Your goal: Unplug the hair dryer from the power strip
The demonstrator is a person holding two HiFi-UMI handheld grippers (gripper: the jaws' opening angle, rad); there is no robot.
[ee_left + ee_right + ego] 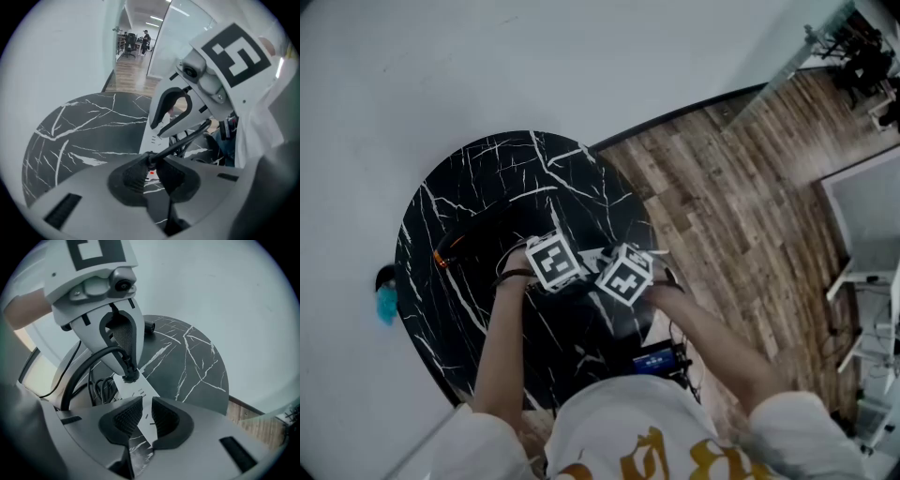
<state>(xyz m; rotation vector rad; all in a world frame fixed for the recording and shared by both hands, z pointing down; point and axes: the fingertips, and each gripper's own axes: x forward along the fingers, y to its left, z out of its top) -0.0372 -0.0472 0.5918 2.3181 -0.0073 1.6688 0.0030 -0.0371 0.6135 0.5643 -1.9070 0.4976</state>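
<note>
Hair dryer plug [128, 376] sits in a socket at the far end of a white power strip [137, 393] on a black marbled counter [192, 362], pinched between the pads of the left gripper [151, 171], which comes down on it steeply from above. The right gripper [143, 422] straddles the strip a little way along, its pads pressed to the strip's two long sides — one tool to pull, the other to hold down. The plug does not look lifted yet; its black cord [77, 373] arcs away over a tangle of other cables. A dark curved shape [450, 248] with an orange glow at the counter's left may be the dryer itself, though the head view is too dim to be sure. Done well, the pull should run straight out of the socket face, with no rocking sideways, while the right gripper holds the light strip flat so it does not ride up with the plug. The grip belongs on the plug body, not the cord — and the two grippers sit so close that a jerk could knock them together
</note>
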